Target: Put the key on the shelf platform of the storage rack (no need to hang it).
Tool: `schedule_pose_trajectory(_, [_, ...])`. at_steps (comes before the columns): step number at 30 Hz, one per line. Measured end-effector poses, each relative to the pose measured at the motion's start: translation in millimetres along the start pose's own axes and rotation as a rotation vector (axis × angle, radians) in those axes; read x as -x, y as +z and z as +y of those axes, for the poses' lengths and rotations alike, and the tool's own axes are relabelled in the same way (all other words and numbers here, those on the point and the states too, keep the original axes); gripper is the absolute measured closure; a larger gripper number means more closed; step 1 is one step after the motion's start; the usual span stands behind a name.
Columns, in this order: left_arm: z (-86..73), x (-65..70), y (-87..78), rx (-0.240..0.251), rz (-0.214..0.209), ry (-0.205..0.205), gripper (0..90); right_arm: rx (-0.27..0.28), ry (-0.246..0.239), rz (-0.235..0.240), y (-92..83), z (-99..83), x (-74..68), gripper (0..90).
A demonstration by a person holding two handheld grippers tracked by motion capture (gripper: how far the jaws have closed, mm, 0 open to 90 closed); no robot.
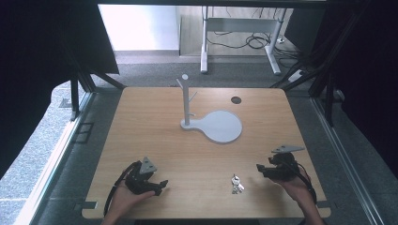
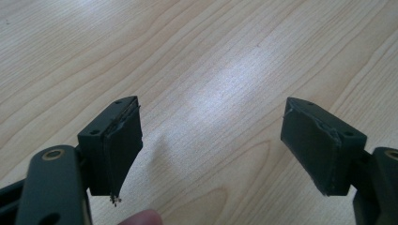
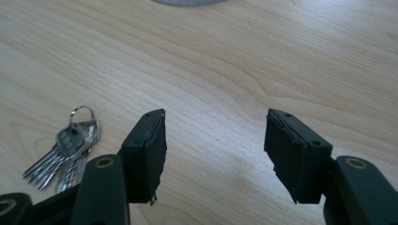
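Right gripper (image 1: 259, 168) jaws parted, nothing between them, hovering above the bench (image 1: 155, 140). Keys (image 1: 236, 184) lie flat at its 8 o'clock in the high view, just beside it, not touching. Left gripper (image 1: 162, 184) wide, empty, near the front edge, well apart from the keys at its 3 o'clock. Peg stand (image 1: 186, 101) with round base at 12 o'clock, mid-bench. Risk: the bunch lies flat and loose, so the pads may pinch one key and the rest swing, or skid the ring along the wood. Approach from directly above.
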State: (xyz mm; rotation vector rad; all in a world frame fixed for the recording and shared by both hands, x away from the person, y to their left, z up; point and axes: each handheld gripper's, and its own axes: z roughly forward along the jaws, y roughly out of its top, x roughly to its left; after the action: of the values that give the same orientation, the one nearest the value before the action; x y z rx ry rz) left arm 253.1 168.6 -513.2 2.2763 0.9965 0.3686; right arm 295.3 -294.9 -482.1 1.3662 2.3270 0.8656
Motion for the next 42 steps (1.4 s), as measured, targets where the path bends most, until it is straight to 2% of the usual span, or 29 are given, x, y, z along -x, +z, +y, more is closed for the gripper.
schedule_pose_trajectory(4, [0.3,0.7,0.4,-0.002,-0.002,0.003,21.2,-0.040,-0.042,0.010,-5.7,9.5,-3.8,41.3])
schedule_pose_trajectory(7, [0.2,0.9,0.6,-0.001,-0.001,0.002,21.2,-0.050,-0.053,0.018,-7.9,13.2,-6.2,42.0])
schedule_pose_trajectory(17, [0.0,2.1,2.9,-0.009,-0.011,0.004,21.2,-0.116,-0.119,0.098,-9.2,26.8,-27.5,49.3])
schedule_pose_trajectory(27, [0.0,1.5,0.9,-0.003,-0.011,0.001,21.2,-0.162,-0.148,0.132,-0.4,35.7,-39.2,51.9])
schedule_pose_trajectory(42, [-0.5,-0.5,-0.7,-0.006,-0.014,0.000,21.2,-0.227,-0.173,0.171,13.3,39.4,-52.8,55.8])
